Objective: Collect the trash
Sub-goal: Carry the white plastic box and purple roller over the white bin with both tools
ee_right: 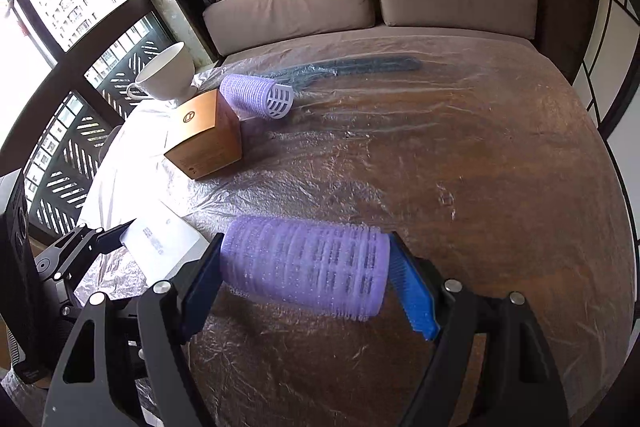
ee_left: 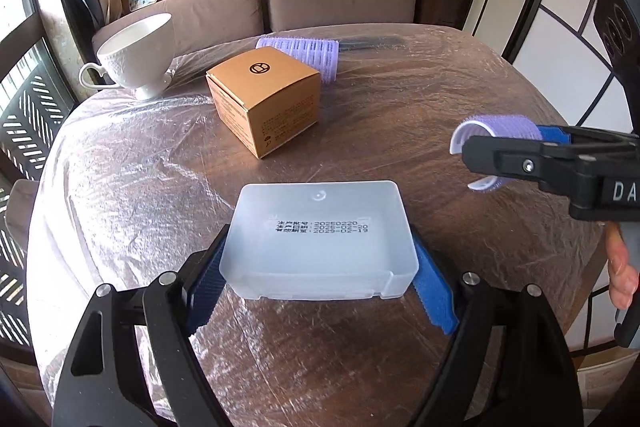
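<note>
Nearest your left wrist camera, the translucent plastic box point(ee_left: 320, 243) sits upside down between the blue pads of your left hand-held gripper point(ee_left: 320, 283), which clamps it by its short sides, printed date text facing up. At 3 o'clock in that view, your right hand-held gripper point(ee_left: 500, 155) reaches in from the side, closed on a purple hair roller point(ee_left: 504, 129) by its two ends. Your right wrist camera shows the same purple hair roller point(ee_right: 308, 267) lying crosswise between the pads of the right hand-held gripper point(ee_right: 308, 279), held above the table point(ee_right: 480, 167), which is wrapped in crinkled clear film. At 11 o'clock from the translucent plastic box stands a brown cardboard box point(ee_left: 266, 99), with a second purple roller point(ee_left: 308, 55) touching its far side at 12 o'clock. A white teacup point(ee_left: 136, 57) stands near the table's edge at 10 o'clock. A dark comb point(ee_right: 360, 65) lies under the film at the far edge.
</note>
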`<action>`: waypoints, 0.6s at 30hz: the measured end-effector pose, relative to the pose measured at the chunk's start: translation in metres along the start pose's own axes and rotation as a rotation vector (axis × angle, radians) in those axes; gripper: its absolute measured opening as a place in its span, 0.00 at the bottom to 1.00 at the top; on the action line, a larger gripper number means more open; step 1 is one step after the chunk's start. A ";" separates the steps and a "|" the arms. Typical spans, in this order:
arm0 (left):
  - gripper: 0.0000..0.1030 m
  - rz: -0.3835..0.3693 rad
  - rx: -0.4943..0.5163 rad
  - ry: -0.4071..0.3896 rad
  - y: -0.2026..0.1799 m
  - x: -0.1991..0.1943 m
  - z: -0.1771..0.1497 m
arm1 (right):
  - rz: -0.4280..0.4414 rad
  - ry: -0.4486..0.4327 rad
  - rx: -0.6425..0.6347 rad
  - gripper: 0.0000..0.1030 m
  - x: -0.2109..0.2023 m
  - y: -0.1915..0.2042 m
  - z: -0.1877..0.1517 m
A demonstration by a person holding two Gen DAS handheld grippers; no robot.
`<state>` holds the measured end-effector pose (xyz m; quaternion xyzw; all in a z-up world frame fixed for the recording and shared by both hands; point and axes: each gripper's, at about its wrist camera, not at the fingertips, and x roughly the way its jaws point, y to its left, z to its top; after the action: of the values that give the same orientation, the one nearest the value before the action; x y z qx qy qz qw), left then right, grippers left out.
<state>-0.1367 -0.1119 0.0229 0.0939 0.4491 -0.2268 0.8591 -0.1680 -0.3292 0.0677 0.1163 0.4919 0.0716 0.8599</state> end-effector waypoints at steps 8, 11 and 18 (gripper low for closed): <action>0.81 -0.004 -0.030 -0.014 -0.006 -0.015 -0.010 | 0.018 0.010 0.003 0.74 -0.014 -0.002 -0.025; 0.81 0.008 -0.027 -0.017 -0.009 -0.019 -0.015 | 0.019 0.018 0.006 0.74 -0.019 -0.002 -0.035; 0.81 -0.001 -0.042 -0.027 -0.013 -0.033 -0.027 | 0.013 0.027 0.001 0.74 -0.029 0.001 -0.056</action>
<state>-0.1788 -0.1037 0.0344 0.0724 0.4424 -0.2188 0.8667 -0.2310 -0.3275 0.0648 0.1188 0.5026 0.0784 0.8527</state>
